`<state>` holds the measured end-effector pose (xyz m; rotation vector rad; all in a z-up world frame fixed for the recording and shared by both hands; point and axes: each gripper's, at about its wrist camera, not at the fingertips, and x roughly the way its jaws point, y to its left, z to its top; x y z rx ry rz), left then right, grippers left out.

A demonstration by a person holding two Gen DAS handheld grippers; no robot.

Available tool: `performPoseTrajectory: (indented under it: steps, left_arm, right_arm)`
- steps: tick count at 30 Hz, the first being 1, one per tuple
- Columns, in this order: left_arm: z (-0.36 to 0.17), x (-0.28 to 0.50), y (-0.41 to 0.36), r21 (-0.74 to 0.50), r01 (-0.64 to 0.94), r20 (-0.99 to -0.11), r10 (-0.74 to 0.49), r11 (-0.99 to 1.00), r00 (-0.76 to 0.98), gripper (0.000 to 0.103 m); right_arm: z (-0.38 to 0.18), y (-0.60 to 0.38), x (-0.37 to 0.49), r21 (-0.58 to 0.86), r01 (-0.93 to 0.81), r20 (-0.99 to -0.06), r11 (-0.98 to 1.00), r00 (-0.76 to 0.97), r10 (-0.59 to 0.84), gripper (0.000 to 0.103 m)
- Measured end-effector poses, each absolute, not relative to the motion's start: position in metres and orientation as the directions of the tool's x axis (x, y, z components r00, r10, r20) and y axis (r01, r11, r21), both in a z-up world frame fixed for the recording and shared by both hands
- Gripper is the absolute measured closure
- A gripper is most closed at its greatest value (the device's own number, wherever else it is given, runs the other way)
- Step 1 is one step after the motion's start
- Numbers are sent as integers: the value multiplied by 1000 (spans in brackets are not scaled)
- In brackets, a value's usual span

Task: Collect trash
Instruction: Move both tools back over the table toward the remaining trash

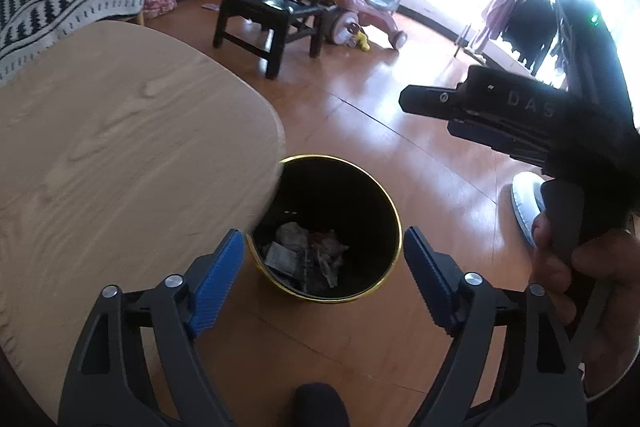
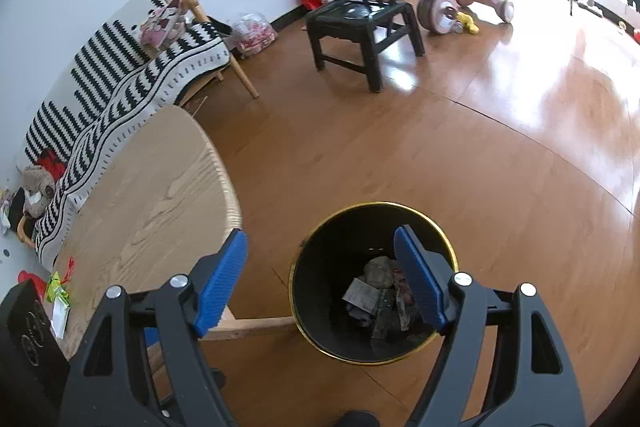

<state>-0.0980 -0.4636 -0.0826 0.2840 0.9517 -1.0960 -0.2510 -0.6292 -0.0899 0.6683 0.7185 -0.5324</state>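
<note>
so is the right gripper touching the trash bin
Apart. In the left wrist view the right gripper hangs in the air well above the bin, bare floor between them.

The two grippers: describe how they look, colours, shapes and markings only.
The left gripper and right gripper match: dark grey plastic arms with triangular cut-outs and silver round pivot bolts, ending in blue ribbed pads. In the left wrist view, the right unit's black body carries pale letters "DAS" and a small green light; a bare hand grips its handle.
</note>
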Motion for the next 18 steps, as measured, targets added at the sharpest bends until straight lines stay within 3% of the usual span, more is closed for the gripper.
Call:
performPoseTrajectory:
  steps: [18]
  left_arm:
    - [-41,12,-251,-199,644,-739,-544,739,396,15]
  right_arm:
    - [-45,-459,-76,365,352,-706,862,708,10,29]
